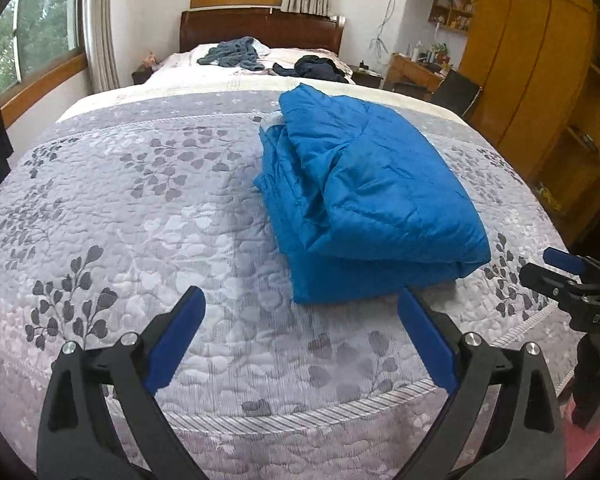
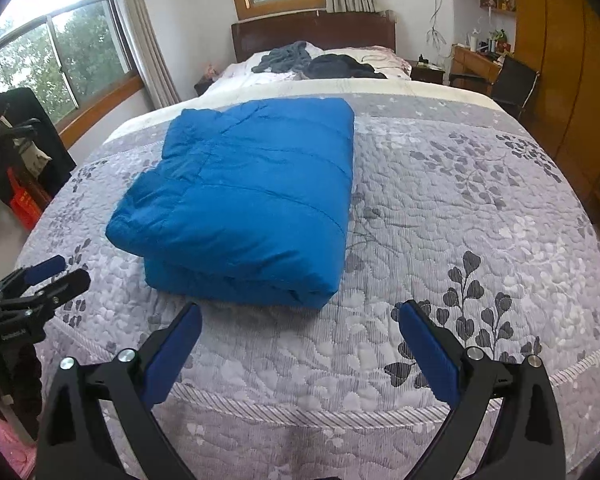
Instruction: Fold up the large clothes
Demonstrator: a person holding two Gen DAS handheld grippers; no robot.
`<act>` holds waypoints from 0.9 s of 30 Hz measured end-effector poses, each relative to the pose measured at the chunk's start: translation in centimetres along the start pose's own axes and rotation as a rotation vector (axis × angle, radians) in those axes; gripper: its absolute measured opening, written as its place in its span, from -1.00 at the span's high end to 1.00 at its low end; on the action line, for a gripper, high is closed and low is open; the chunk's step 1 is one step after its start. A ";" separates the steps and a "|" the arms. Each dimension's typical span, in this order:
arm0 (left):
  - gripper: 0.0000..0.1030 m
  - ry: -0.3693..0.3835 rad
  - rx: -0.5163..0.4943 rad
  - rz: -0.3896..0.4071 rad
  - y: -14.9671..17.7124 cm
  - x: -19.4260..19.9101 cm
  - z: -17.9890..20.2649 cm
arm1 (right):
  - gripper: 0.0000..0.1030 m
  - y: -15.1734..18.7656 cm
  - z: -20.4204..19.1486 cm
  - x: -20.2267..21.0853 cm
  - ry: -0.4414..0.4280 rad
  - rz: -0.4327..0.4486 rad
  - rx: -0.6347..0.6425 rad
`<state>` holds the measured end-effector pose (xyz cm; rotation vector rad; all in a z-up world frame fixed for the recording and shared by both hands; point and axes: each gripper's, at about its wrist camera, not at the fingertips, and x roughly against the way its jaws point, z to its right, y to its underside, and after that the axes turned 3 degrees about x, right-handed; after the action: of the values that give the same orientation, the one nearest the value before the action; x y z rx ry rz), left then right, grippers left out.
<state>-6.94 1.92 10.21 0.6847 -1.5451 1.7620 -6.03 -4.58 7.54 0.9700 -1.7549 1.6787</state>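
Left wrist view: the left gripper (image 1: 300,296), black-framed with blue-padded fingers, is spread wide and holds nothing. It hangs above the near edge of the grey quilted bedspread with a dark leaf print (image 1: 140,208). The blue padded quilted jacket (image 1: 364,196) lies folded into a thick rectangular bundle on the bedspread, just beyond the gripper and to the right of centre; its layered open edges face left. The right gripper (image 1: 560,268) enters at the right edge of this view, near the bundle's near right corner but apart from it.

Right wrist view: the right gripper (image 2: 300,312) is likewise spread wide and empty, above the near part of the bedspread (image 2: 460,208). The folded jacket (image 2: 244,200) lies just beyond its left finger, left of centre, with a smooth fold along the right side. The left gripper (image 2: 56,272) shows at the left edge, near the bundle but not touching it.

At the far end of the bed, a crumpled grey-blue garment (image 2: 288,58) and a dark garment (image 2: 340,67) lie below the dark wooden headboard (image 2: 312,32). Wooden wardrobes (image 2: 560,60) stand along the right wall.
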 end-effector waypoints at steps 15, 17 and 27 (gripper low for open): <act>-0.87 -0.094 0.009 0.039 0.8 1.4 0.1 | -0.93 0.5 -1.0 0.1 0.032 -0.011 0.013; -0.87 -0.097 0.008 0.036 0.9 1.4 0.2 | -0.93 0.4 -1.0 0.0 0.035 -0.015 0.013; -0.87 -0.112 0.009 0.035 1.1 1.4 0.2 | -0.93 0.5 -0.4 -0.5 0.045 -0.027 0.003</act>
<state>-8.64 1.82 10.61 0.7767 -1.6342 1.7834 -6.16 -4.07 6.90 0.9455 -1.7031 1.6743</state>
